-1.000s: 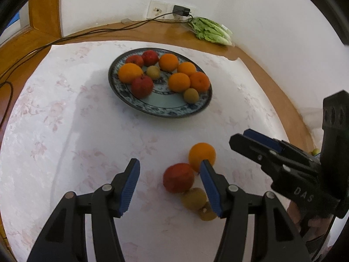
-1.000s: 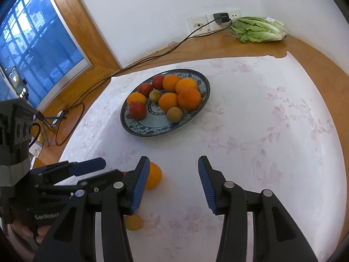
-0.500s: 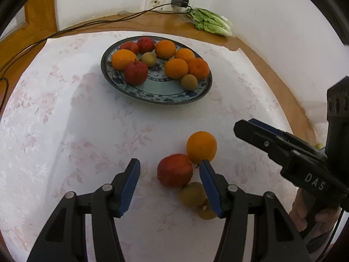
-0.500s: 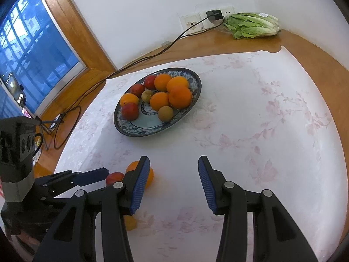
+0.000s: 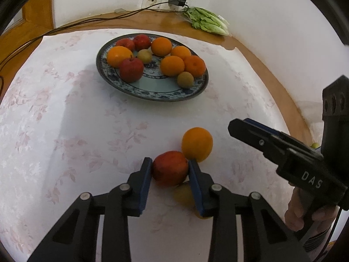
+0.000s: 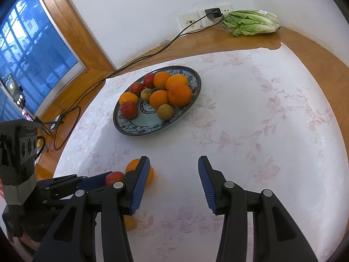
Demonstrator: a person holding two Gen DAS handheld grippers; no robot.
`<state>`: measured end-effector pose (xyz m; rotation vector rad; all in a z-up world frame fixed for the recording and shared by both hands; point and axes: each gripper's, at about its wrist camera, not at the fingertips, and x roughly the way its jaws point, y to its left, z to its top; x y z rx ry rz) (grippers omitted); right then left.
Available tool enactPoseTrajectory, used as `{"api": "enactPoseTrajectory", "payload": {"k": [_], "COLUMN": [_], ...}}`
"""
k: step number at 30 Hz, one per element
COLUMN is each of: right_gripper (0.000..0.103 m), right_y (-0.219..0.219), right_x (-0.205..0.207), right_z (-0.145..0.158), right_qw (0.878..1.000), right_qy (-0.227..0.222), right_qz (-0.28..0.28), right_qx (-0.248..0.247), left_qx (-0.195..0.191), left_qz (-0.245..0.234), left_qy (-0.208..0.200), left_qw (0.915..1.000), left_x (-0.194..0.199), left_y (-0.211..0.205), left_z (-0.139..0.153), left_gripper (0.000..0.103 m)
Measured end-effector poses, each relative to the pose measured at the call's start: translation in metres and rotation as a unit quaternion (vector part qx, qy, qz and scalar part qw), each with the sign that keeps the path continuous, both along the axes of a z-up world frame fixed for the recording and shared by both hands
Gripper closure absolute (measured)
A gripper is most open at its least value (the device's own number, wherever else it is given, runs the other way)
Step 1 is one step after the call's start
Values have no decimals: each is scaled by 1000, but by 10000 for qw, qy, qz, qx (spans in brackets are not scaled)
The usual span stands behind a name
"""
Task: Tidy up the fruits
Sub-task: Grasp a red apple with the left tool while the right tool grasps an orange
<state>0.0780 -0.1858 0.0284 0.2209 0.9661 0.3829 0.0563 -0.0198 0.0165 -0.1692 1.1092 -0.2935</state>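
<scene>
The white tablecloth with a faint pink flower print [image 5: 65, 131] covers most of the curved wooden table [image 6: 309, 43]. On it stands the round blue-and-white patterned china plate [image 5: 152, 91], holding 5 oranges, 3 red apples and 2 small brownish-green round fruits, all crowded toward its far half; the near part of the plate is bare.

The right gripper [image 6: 173, 183] hangs over bare cloth with its blue-padded fingers spread wide and nothing between them. In the left wrist view its black body carries the white letters "DAS" [image 5: 310, 180]; more letters may follow, but they are cut off.

The left gripper [image 5: 170, 170] has its 2 blue pads pressed against the sides of a round red apple [image 5: 170, 167], which sits low on the cloth well in front of the plate. Touching the apple on its far right side is a loose round orange [image 5: 197, 144]. Just behind the apple, partly hidden by the right-hand finger, lies a small yellowish-brown fruit [image 5: 183, 194].

A bunch of green leafy lettuce in clear wrap [image 6: 253, 23] lies by the white wall socket plates [image 6: 196, 17], where a black plug with a dark cable [image 6: 212, 13] sits.
</scene>
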Motion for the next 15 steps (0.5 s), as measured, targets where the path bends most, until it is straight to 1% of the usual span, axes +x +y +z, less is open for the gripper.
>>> {"api": "enactPoseTrajectory", "payload": {"k": [5, 9, 15], "right_gripper": [56, 56, 56], "right_y": [3, 8, 24], "right_x": [0, -1, -3], "right_z": [-1, -1, -2], "right_qw": [10000, 9999, 9993], "right_qy": [13, 23, 39], "right_qz": [33, 105, 358], "right_qx": [-3, -9, -40], "left_qx": [2, 95, 159], "left_qz": [155, 318, 516], "left_qy": [-105, -210, -255], "left_qw": [9998, 9992, 9982], "left_x": [2, 4, 6], "left_y": [10, 20, 33], "left_z": [6, 9, 10], "left_gripper": [68, 68, 68]}}
